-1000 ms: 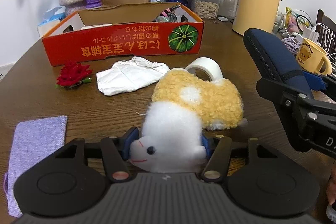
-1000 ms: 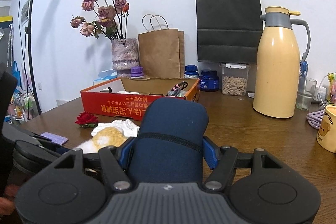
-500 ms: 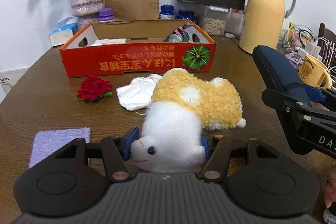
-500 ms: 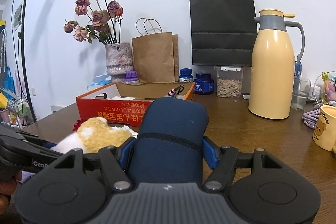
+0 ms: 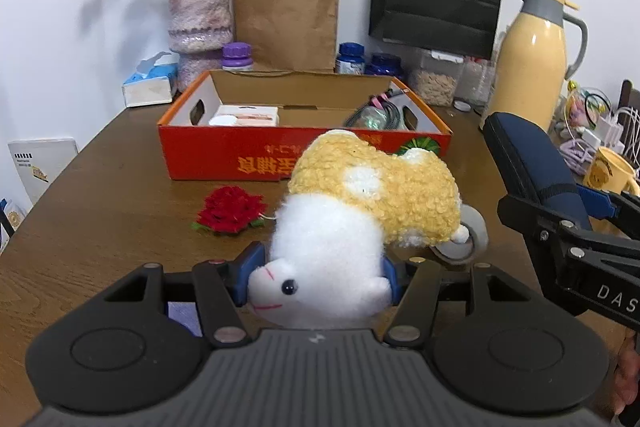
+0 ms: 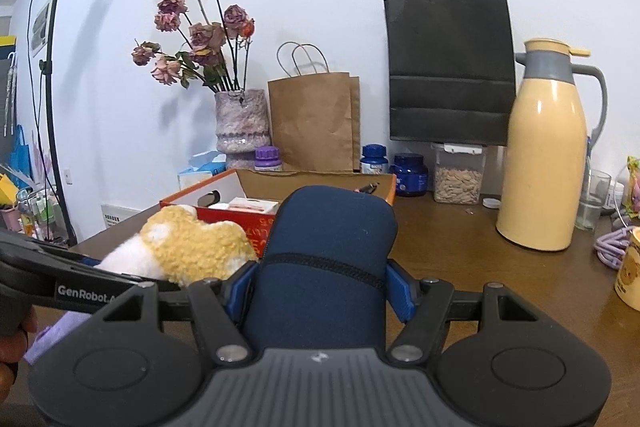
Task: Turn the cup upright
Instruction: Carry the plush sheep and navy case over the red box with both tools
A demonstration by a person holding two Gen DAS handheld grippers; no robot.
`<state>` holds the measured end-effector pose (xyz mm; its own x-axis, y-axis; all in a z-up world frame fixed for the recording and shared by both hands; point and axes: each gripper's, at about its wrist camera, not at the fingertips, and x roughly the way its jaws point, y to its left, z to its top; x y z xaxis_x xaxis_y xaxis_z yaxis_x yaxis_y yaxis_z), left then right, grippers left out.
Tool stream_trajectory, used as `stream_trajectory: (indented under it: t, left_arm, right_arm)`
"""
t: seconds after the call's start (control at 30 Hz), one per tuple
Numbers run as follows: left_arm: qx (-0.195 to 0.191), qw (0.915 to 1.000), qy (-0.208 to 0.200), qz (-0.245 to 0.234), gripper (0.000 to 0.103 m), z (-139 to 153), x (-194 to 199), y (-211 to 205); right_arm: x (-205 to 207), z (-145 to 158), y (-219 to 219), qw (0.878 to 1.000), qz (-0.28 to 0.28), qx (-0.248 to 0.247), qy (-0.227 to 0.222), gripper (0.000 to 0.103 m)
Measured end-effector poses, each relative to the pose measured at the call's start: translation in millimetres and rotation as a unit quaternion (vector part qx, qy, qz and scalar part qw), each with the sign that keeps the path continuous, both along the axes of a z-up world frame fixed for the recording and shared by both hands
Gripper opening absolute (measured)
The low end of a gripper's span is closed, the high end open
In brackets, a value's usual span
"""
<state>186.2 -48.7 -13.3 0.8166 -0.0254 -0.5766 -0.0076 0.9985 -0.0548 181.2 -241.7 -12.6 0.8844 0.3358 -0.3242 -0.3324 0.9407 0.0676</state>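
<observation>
Left wrist view: my left gripper [image 5: 320,277] clamped on plush toy [image 5: 352,223], held above table [image 5: 100,195], yellow cup [image 5: 610,173] upright far right; right wrist view: my right gripper [image 6: 320,291] gripping navy pouch [image 6: 324,267].

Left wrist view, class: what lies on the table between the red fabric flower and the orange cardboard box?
Nothing: bare brown table separates the red fabric flower from the orange cardboard box, seen in the left wrist view.
</observation>
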Motion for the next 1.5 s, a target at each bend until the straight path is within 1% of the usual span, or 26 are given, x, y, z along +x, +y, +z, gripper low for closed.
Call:
stream_trajectory:
  t: [0.37,0.83,1.17,1.5]
  left_arm:
    - [-0.007,0.9995,-0.022,0.020,0.059,18.0,20.6,31.6]
    - [-0.028,0.9978,-0.043,0.043,0.059,35.6,63.5,64.1]
    - [-0.036,0.9967,-0.051,0.052,0.059,41.9,104.6,73.3]
    - [-0.040,0.9963,-0.046,0.061,0.059,38.4,155.5,81.1]
  right_arm:
    - [17.6,16.1,30.1,1.000,0.003,-0.004,-0.011,0.066]
    - [62.0,36.4,69.0,1.000,0.003,-0.006,-0.017,0.066]
    - [103.4,43.8,83.2,1.000,-0.004,-0.009,-0.017,0.066]
    - [153.1,45.5,95.5,1.000,-0.007,-0.013,-0.013,0.066]
